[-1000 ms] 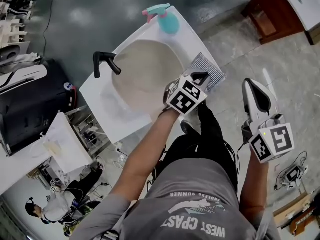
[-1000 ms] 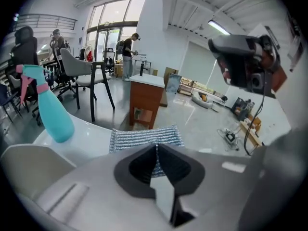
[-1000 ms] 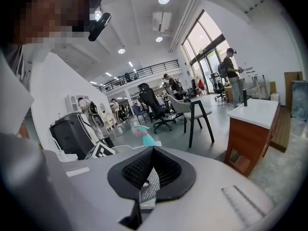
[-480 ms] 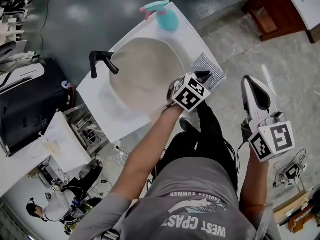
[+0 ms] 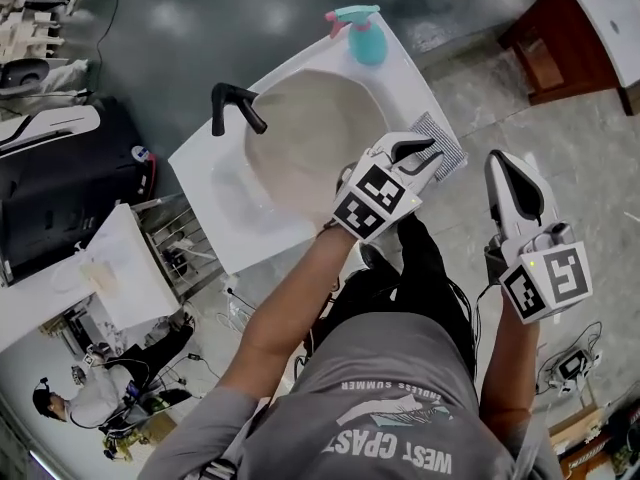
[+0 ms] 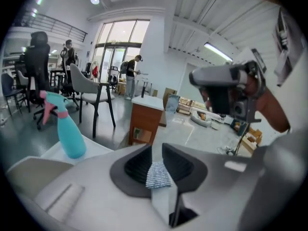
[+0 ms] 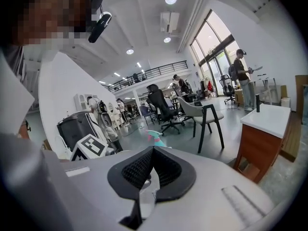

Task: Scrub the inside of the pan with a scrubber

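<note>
Left tongs [image 5: 418, 154]: mine, jaws opening, with the pads clear of the scrubber [image 5: 447, 148], which shows through the gap between them (a grey checked pad lying flat on the right rim of the sink [image 5: 205, 203]).
Right tongs [image 5: 506, 175]: mine, jaws pressed together with nothing in them, held well to the right of the sink, over the floor.
Sink: white, with a rounded basin.
Tap [image 5: 232, 104]: black, on the left rim.
Spray bottle [image 5: 366, 38]: teal with a pink trigger, upright at the far corner.
</note>
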### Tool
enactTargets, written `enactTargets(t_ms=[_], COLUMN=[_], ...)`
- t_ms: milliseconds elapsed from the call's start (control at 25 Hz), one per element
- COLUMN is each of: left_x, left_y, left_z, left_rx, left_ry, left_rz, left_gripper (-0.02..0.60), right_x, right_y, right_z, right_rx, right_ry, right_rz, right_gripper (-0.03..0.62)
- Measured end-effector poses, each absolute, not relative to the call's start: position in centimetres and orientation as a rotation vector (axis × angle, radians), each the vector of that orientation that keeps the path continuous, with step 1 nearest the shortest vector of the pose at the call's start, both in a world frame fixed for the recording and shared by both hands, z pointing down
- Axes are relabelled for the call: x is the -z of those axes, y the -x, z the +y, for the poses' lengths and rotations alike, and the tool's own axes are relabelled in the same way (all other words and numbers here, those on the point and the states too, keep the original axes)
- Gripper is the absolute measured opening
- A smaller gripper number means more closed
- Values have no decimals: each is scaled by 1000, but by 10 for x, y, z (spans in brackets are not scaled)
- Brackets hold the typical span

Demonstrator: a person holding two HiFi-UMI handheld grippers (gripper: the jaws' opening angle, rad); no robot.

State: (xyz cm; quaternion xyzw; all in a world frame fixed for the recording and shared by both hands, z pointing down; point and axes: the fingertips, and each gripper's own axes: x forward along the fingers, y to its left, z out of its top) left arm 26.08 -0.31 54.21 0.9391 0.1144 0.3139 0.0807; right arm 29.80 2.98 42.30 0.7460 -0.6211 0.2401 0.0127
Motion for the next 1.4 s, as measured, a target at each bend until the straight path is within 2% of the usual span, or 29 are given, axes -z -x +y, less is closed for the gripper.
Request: enactTargets(t_ms=[280, 720, 1040, 1400], left_x=[-410, -268, -218, -214], left_y=[-200, -38, 96, 219], left_z=[-47, -77, -63, -42], left_rx=[-629, -338, -346, -358], left_ry=[-2975, -3126, -3102, -3007], left_rz=[117, -372, -756, -1095], left_gripper=[2, 2, 2, 2], right_x=[-365, -273, -212, -195], right_y=[-248, -134, -38, 50], right_z=[0, -30, -17, -5], right_rx=[-585, -316, -152, -75], right_ry=[-2185, -1855, -1594, -1395], right_rz=[-2112, -2394, -2551, -2649], right_gripper=[2, 0, 0, 0])
